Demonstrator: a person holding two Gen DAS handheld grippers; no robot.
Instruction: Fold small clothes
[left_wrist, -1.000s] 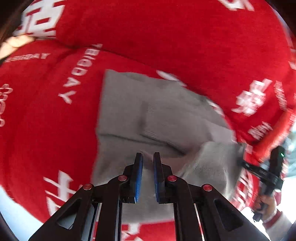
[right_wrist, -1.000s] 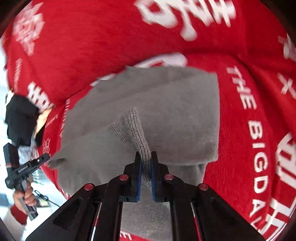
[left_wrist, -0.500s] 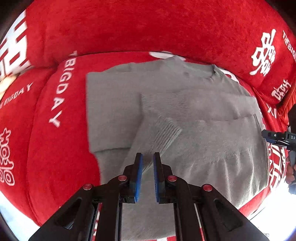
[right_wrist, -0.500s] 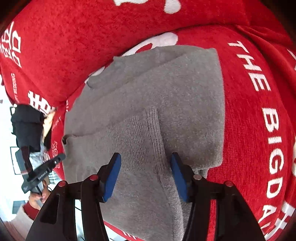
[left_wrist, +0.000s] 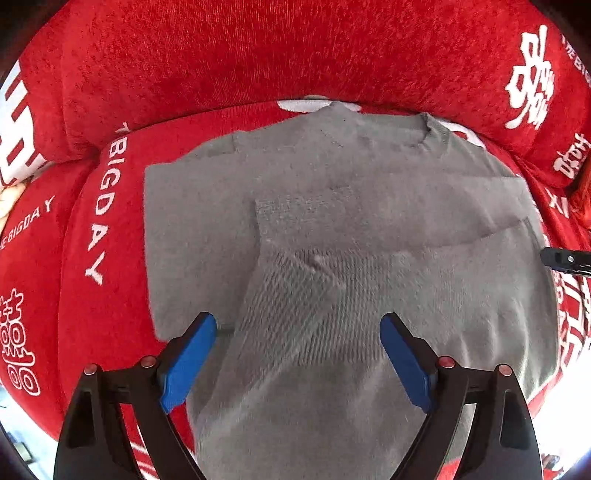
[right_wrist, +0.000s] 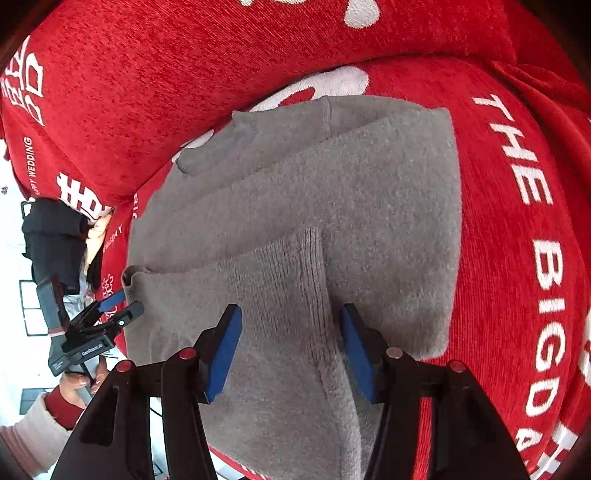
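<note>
Covering nearly everything in both views, the red sofa cover (left_wrist: 258, 66) with its white lettering is the bed for the whole job, and the grey sweater (left_wrist: 369, 177) lies flat on its seat, collar toward the backrest. Both sleeves are now laid across the body, their ribbed cuffs (left_wrist: 317, 295) meeting near the middle, one overlapping the other (the ribbing shows plainly in both wrist views).

What has changed is the grip. A second ago each gripper was pinched shut on a sleeve; half a second ago the right had already spread while the left was still closed. Now the left gripper (left_wrist: 297, 354) stands with its blue pads wide apart over the cuff, holding nothing, and the right gripper (right_wrist: 290, 350) likewise has its jaws spread, straddling the ribbed cuff (right_wrist: 295, 288) without clamping it. In the right wrist view the left tool can also be seen off the sweater's edge, in a hand (right_wrist: 79, 384) with a dark red cuff.

My reading: the sleeve-in folds are finished and both sleeves released, so the garment is now a narrow rectangle. The step remaining is probably to take the hem nearest the cameras and bring it up toward the collar. The knit looks soft and thick, so the loose cuffs may slide if the hem is lifted carelessly.
</note>
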